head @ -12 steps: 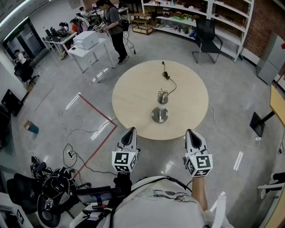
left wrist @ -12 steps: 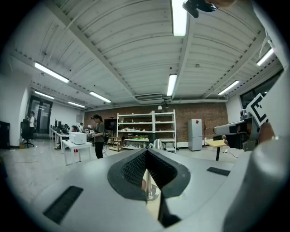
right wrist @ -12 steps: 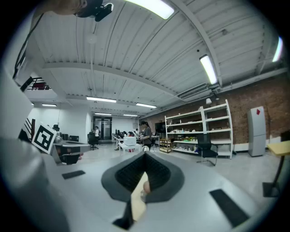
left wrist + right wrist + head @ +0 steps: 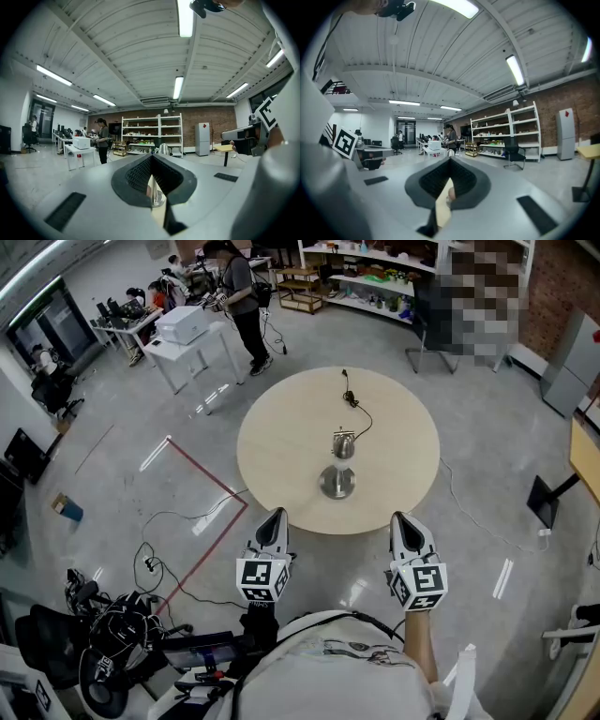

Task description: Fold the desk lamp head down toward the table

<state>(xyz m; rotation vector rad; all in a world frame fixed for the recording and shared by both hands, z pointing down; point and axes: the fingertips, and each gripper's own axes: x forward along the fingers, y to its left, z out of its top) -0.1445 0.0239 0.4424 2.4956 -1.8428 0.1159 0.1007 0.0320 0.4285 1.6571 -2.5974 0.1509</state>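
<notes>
Desk lamp (image 4: 339, 465) stands well ahead of both closed jaws.

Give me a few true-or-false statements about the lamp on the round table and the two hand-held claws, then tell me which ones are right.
1. The desk lamp stands on the round table. True.
2. The left gripper is gripping the lamp. False: it is at the table's near edge, apart from the lamp and holding nothing.
3. A cord runs from the lamp across the tabletop. True.
4. The right gripper has its jaws wide apart. False: they are together, with nothing between them.
</notes>
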